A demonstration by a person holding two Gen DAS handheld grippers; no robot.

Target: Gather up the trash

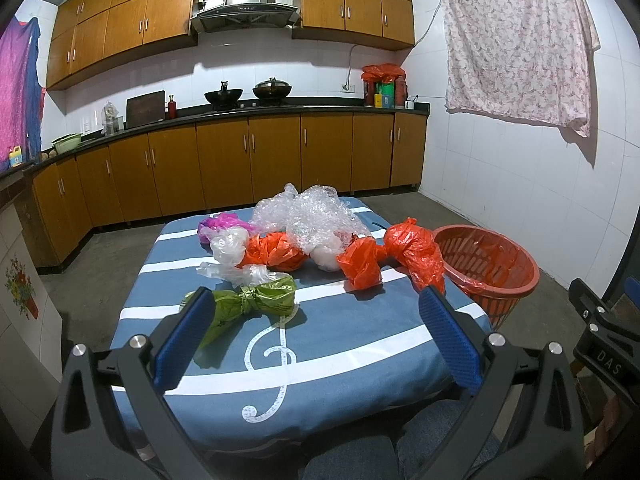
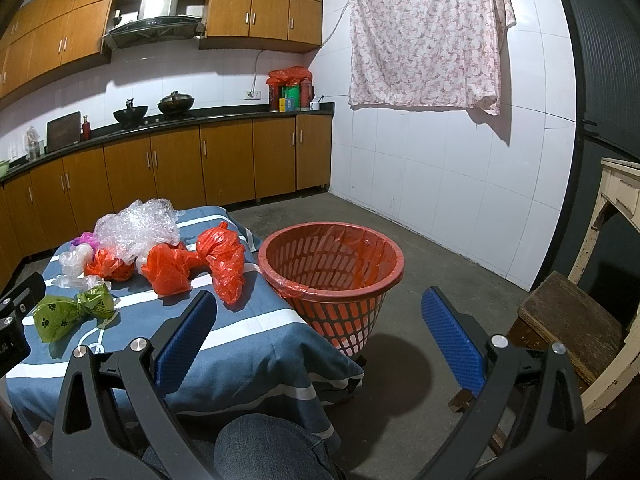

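Observation:
Crumpled plastic bags lie on a blue striped table (image 1: pixel 340 340): a green knotted bag (image 1: pixel 256 300) nearest, orange bags (image 1: pixel 412 256), clear bags (image 1: pixel 228 246), bubble wrap (image 1: pixel 320 216) and a purple bag (image 1: pixel 220 222). A red lined basket (image 1: pixel 486 268) stands on the floor to the table's right; it also shows in the right wrist view (image 2: pixel 332 268). My left gripper (image 1: pixel 316 312) is open and empty above the table's near half, its left pad beside the green bag. My right gripper (image 2: pixel 320 312) is open and empty, in front of the basket. The green bag (image 2: pixel 68 312) and orange bags (image 2: pixel 220 260) show there too.
Kitchen cabinets and a counter with woks (image 1: pixel 244 94) line the far wall. A floral cloth (image 2: pixel 428 36) hangs on the right wall. A wooden stool (image 2: pixel 576 320) and a cream table (image 2: pixel 616 208) stand at the right. The person's knee (image 2: pixel 272 448) is below.

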